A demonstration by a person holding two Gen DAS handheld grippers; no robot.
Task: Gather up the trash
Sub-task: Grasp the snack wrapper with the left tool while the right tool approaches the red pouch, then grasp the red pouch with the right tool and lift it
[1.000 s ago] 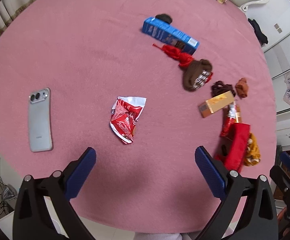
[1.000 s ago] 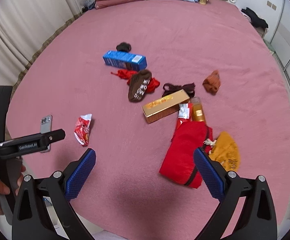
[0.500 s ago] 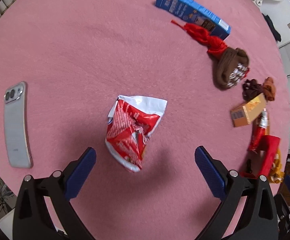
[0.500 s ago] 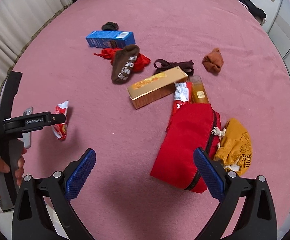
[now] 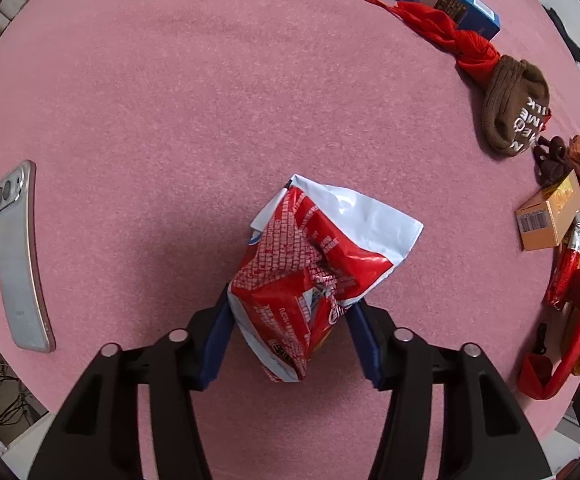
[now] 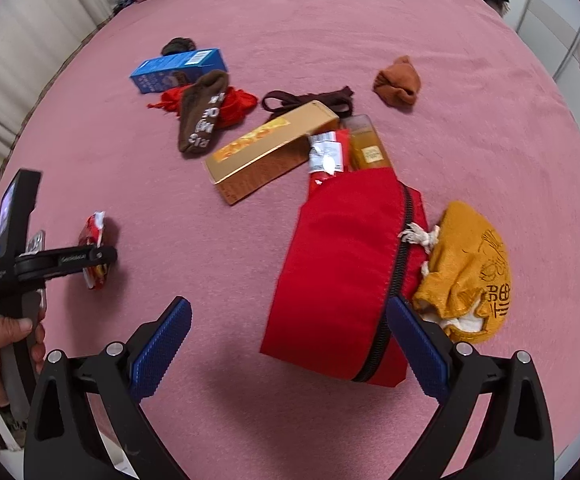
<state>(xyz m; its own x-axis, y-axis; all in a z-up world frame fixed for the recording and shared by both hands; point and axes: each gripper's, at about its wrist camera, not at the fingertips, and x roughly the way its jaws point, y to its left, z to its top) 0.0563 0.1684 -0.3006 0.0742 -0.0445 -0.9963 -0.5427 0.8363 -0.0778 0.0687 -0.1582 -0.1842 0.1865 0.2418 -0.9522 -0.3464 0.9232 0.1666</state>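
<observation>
left gripper (image 5: 290, 336) | jaws just closed in, pads pressed on both sides of crumpled red wrapper (image 5: 314, 276) | wrapper's long axis run forward from the pads | right gripper (image 6: 286, 344) held wide, empty, well apart from wrapper, above red pouch (image 6: 342, 272)

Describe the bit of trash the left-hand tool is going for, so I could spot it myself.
On the big pink bedspread, look away from the cluster of socks and boxes, toward the phone lying alone. Between them sits a crumpled red and white snack wrapper, with the left gripper closing around its lower end. It is the only crinkly plastic bag lying by itself.
</observation>
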